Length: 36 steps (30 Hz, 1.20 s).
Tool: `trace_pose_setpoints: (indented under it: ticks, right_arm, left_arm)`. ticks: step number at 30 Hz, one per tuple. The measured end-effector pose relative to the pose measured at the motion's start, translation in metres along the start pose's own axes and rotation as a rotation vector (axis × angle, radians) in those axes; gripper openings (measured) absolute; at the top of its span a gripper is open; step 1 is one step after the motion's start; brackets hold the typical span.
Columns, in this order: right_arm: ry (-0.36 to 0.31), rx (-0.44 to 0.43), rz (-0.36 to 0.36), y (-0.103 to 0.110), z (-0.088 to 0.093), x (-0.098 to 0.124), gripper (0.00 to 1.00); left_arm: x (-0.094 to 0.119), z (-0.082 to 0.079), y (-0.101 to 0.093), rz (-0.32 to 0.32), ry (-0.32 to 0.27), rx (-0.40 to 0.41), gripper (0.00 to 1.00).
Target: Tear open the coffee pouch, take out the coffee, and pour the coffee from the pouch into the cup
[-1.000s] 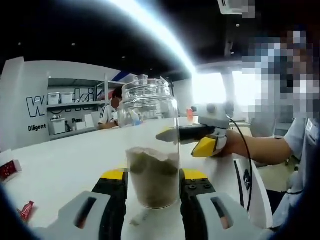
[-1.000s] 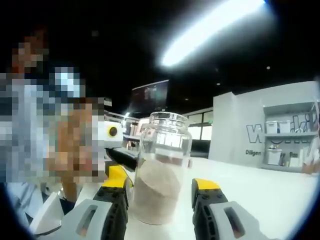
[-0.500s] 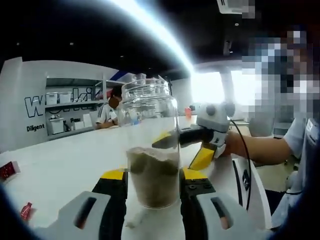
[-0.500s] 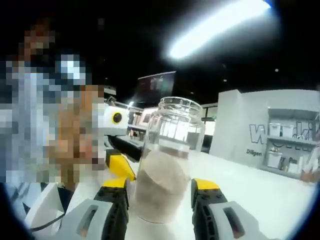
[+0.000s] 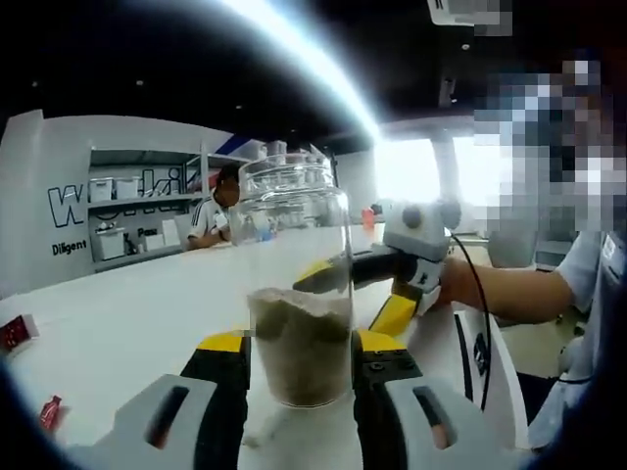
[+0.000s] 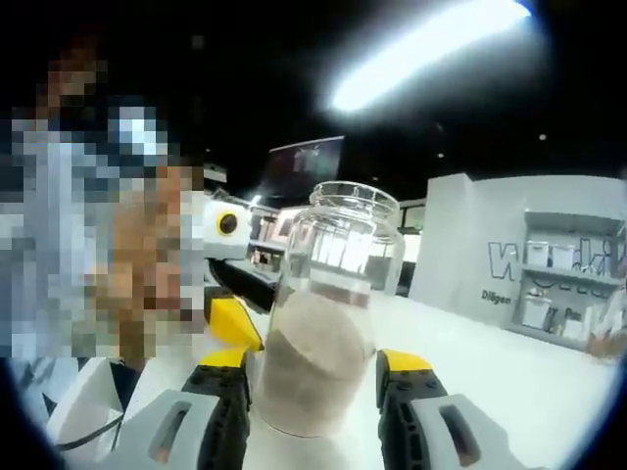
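Standing upright, clear glass jar (image 5: 298, 284) half-full brown coffee powder (image 5: 300, 343).

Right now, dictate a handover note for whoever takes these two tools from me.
Left tool: shut on the glass jar, which stands on the white table.
Right tool: jaws flank the same jar; contact unclear.
Done: coffee powder fills the jar's lower part.
Two small red packets lie at the table's edge; whether torn, can't tell.
Left: probably just release the jar and check for unpoured packets.
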State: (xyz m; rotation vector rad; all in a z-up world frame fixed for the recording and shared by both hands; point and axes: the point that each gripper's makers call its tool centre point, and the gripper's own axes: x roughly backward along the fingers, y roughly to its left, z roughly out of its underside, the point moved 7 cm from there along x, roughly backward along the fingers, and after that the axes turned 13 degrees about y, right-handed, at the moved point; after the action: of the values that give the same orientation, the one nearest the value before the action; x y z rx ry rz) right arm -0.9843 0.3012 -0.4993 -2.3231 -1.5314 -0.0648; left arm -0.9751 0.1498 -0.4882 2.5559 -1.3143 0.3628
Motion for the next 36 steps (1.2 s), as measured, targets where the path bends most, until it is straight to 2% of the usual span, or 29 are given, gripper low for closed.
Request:
trace_pose_setpoints:
  ticks: [4, 7, 17, 36]
  right_arm:
    - [0.027, 0.017, 0.005, 0.001, 0.002, -0.002, 0.52]
    - [0.01, 0.007, 0.018, -0.001, 0.001, 0.001, 0.51]
    - [0.062, 0.021, 0.031, 0.005, 0.006, -0.002, 0.5]
    - [0.052, -0.014, 0.06, 0.008, 0.003, 0.003, 0.52]
  left_arm:
    - [0.002, -0.002, 0.001, 0.007, -0.005, 0.033, 0.42]
    - [0.003, -0.004, 0.0, 0.002, -0.009, 0.034, 0.42]
    - [0.0, -0.012, -0.003, -0.005, -0.014, 0.037, 0.44]
    - [-0.006, -0.015, -0.008, 0.003, 0.006, 0.037, 0.44]
